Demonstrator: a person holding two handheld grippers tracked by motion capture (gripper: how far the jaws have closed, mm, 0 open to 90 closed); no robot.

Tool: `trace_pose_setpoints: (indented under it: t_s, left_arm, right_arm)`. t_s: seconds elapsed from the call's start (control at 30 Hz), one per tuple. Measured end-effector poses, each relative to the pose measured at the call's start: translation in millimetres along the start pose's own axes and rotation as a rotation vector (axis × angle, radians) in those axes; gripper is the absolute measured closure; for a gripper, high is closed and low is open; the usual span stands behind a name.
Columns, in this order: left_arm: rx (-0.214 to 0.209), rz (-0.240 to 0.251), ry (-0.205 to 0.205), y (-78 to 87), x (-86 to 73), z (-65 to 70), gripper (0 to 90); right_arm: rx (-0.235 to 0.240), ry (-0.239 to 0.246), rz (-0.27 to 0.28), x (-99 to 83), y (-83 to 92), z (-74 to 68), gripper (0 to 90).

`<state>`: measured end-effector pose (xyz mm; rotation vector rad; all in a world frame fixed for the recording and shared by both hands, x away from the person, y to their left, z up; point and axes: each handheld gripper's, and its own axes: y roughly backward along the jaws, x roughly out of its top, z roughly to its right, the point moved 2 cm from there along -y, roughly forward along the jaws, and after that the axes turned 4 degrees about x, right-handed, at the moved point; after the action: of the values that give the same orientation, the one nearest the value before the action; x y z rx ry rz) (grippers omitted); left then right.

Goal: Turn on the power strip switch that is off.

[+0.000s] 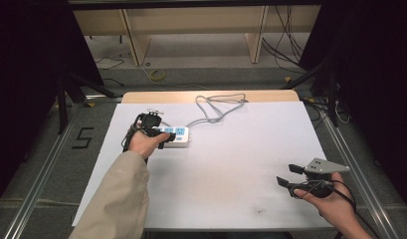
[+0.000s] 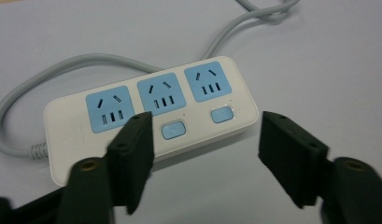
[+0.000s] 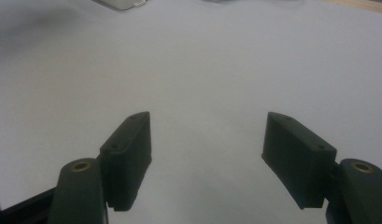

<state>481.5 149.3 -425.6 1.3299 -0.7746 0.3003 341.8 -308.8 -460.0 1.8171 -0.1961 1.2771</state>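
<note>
A white power strip (image 1: 175, 134) with three blue sockets lies on the left part of the white table (image 1: 231, 159). Its grey cable (image 1: 211, 107) loops toward the far edge. My left gripper (image 1: 163, 134) is at the strip's left end, held by a hand in a beige sleeve. In the left gripper view the gripper (image 2: 206, 125) is open, the jaws low over the strip's (image 2: 132, 105) near edge, with a blue button (image 2: 173, 129) between them and nothing gripped. My right gripper (image 1: 289, 175) stands open near the front right; in its own view the gripper (image 3: 208, 119) is over bare table.
A wooden shelf unit (image 1: 191, 30) stands beyond the table, with loose cables (image 1: 285, 45) on the floor. Metal frame rails (image 1: 42, 169) run along both sides. A "5" mark (image 1: 83, 138) is on the floor at left. A corner of the strip (image 3: 118, 3) shows far off.
</note>
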Motion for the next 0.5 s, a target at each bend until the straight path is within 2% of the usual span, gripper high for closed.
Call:
trace_pose_setpoints:
  t_s: [0.17,0.27,0.4,0.5]
  left_arm:
    - [-0.031,0.046,-0.049,13.1,-13.3,4.6,27.6]
    - [-0.016,0.076,-0.099,18.4,-22.4,6.5,26.5]
    - [-0.01,0.111,-0.126,24.3,-35.3,7.8,25.8]
    - [-0.008,0.145,-0.131,28.8,-44.8,9.7,25.1]
  right_arm:
    - [0.003,-0.001,-0.003,-0.2,-1.0,0.0,32.9]
    - [0.004,0.002,-0.003,0.0,-1.3,-0.2,32.9]
    - [0.004,0.0,-0.003,-0.3,-1.6,-0.6,32.9]
    - [0.007,-0.001,-0.007,-0.6,-2.6,-0.5,33.0]
